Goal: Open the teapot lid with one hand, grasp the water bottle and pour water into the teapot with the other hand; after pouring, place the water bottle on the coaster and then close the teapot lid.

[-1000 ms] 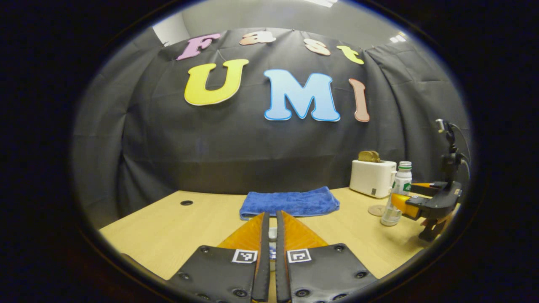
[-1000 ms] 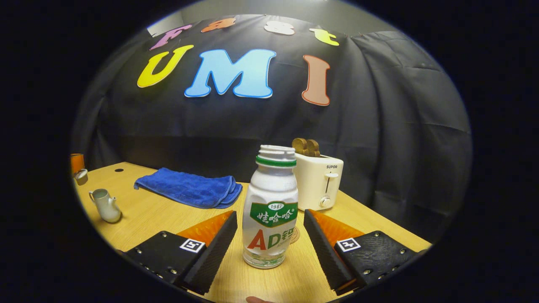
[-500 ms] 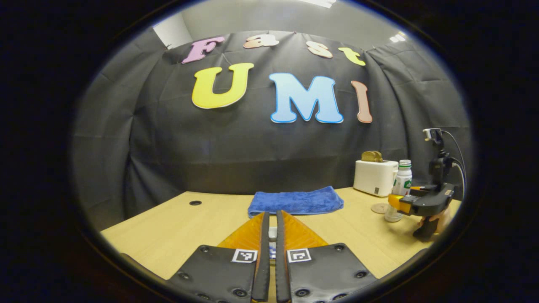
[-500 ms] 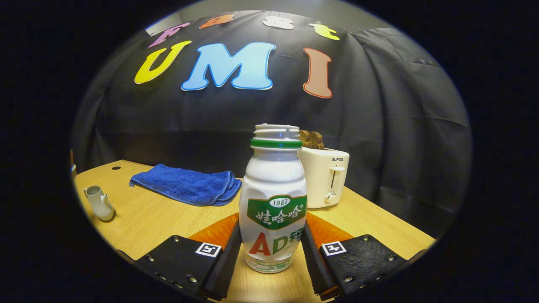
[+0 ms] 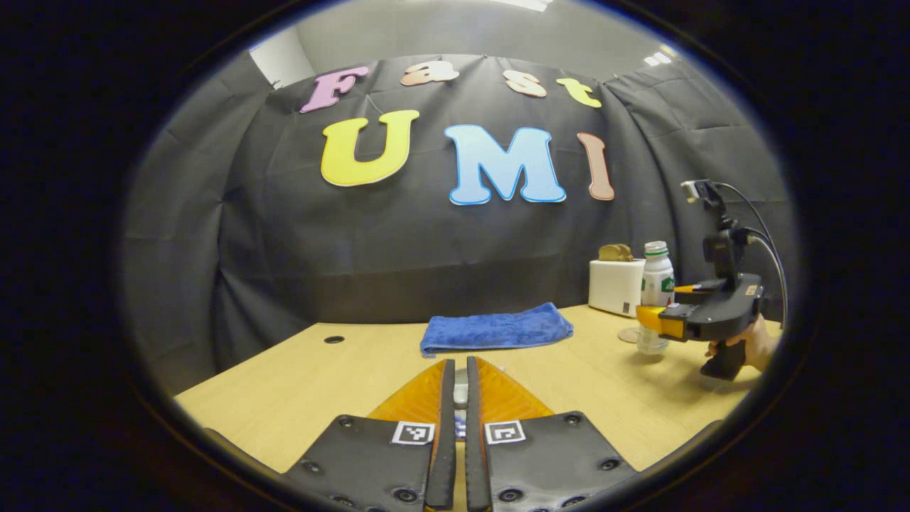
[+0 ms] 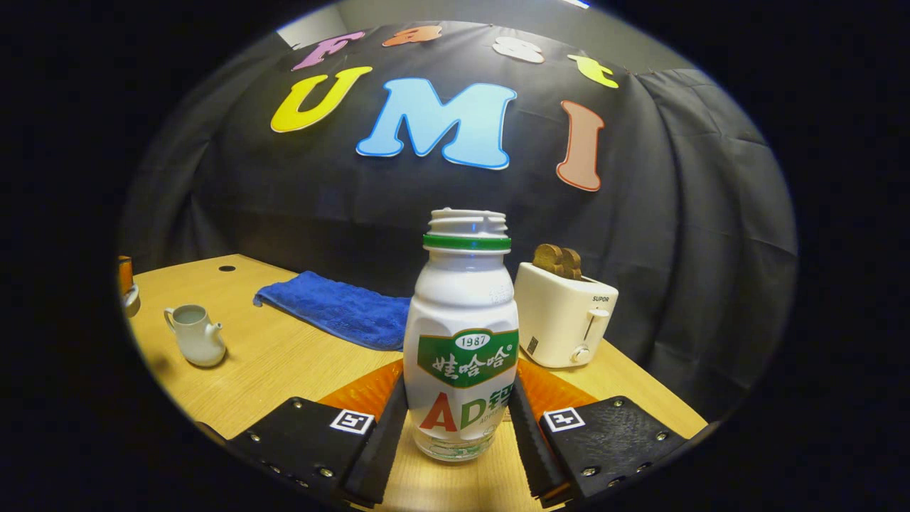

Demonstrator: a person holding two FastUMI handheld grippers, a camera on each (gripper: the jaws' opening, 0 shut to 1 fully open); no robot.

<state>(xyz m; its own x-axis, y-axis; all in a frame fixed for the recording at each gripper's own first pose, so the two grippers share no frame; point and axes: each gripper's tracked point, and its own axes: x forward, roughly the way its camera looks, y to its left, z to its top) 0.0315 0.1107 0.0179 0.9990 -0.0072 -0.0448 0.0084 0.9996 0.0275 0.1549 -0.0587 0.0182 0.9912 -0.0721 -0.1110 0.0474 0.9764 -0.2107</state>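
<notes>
1. Jaws of the right gripper [image 6: 458, 419] press on both sides of the water bottle [image 6: 463, 334], holding it upright low on its body; a second ago they stood wide apart around it, and half a second ago they had already clamped.
2. Since then the bottle seems raised: in the left gripper view it [image 5: 655, 295] hangs just above the counter [image 5: 298, 377], with the coaster [image 5: 628, 335] just beside its base, and the hand [image 5: 755, 343] gripping the right gripper [image 5: 657, 311] sits higher than before.
3. Behind the bottle, the toaster [image 6: 565, 316] has shifted rightward of the right jaws, so it now stands clear of the bottle's side.
4. Far left of the right jaws, the teapot [image 6: 195, 336] stands open on the counter, nearer to centre than earlier.
5. Jaws of the left gripper [image 5: 455, 398] are nearly together with a small pale thing, probably the lid [image 5: 460, 393], between them, unchanged; whether both fingers press on it I cannot tell.
6. Ahead of the left jaws lies the blue towel [image 5: 495, 329].
</notes>
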